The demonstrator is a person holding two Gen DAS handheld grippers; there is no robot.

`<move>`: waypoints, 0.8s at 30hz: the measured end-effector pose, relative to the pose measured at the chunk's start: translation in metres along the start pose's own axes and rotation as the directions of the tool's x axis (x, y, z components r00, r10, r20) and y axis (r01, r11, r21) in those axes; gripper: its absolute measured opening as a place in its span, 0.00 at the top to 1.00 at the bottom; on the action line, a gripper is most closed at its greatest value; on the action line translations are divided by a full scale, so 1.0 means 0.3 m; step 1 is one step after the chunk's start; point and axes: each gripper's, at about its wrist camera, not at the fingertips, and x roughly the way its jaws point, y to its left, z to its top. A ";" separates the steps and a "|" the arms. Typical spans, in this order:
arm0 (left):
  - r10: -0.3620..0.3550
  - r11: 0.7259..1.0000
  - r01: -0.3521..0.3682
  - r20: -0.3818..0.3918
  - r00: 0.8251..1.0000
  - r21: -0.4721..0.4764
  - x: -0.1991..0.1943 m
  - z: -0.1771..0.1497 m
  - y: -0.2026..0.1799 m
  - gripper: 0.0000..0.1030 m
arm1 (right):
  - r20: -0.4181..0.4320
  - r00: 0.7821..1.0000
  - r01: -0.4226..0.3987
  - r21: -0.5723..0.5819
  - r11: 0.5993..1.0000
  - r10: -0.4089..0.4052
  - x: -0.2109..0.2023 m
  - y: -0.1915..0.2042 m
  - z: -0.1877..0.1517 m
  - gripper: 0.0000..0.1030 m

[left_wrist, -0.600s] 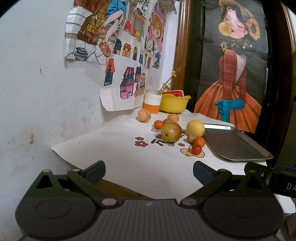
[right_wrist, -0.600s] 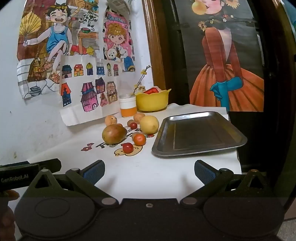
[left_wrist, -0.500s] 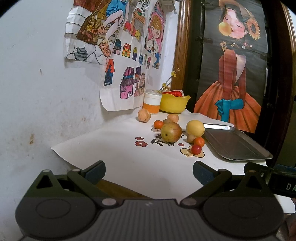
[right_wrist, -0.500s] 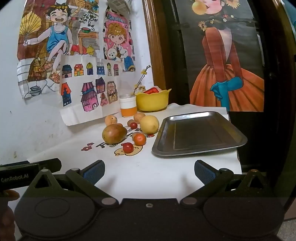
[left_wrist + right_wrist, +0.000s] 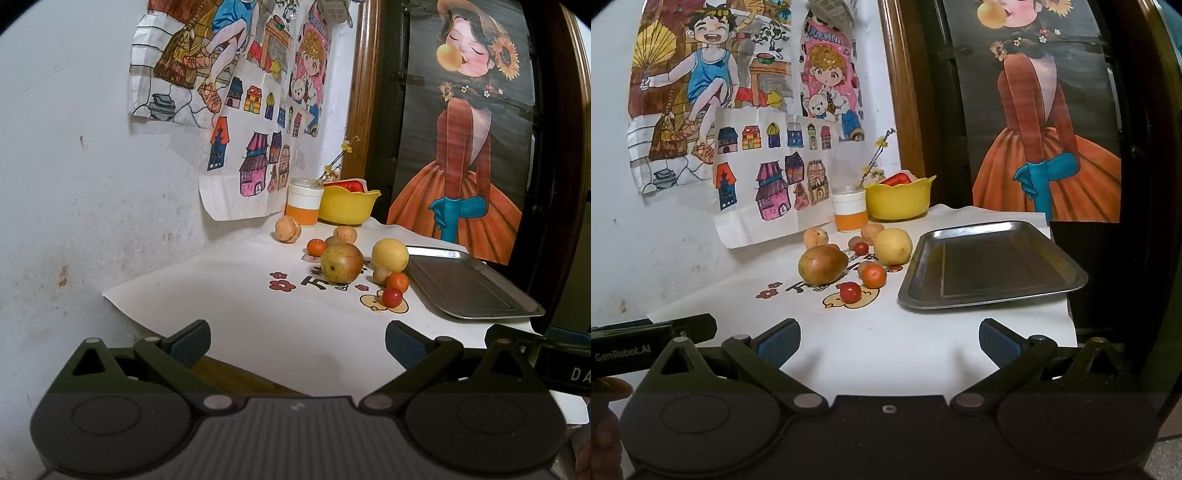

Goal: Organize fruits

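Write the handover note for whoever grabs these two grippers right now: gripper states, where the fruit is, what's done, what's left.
Left gripper: open, empty, held back from the fruit.
Right gripper: open, empty, also short of the fruit.
Fruit: all loose on the white table cover, left of the metal tray. Large brownish pear, yellow round fruit, small orange and red cherry tomato nearest; more small fruit behind them.
Yellow bowl and orange-banded cup stand at the back.
Done: nothing; the tray holds no fruit.
Left: every piece, presumably onto the tray.
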 end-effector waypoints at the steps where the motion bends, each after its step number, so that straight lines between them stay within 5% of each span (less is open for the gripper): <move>1: 0.000 1.000 0.000 0.000 1.000 0.000 0.000 0.001 0.000 0.00 | -0.001 1.000 -0.001 -0.001 1.000 0.001 -0.001 0.002 -0.001 0.00; 24: -0.003 1.000 0.003 -0.007 1.000 -0.001 -0.003 -0.017 -0.005 0.00 | -0.001 1.000 -0.002 -0.002 1.000 0.002 0.000 0.006 -0.003 0.00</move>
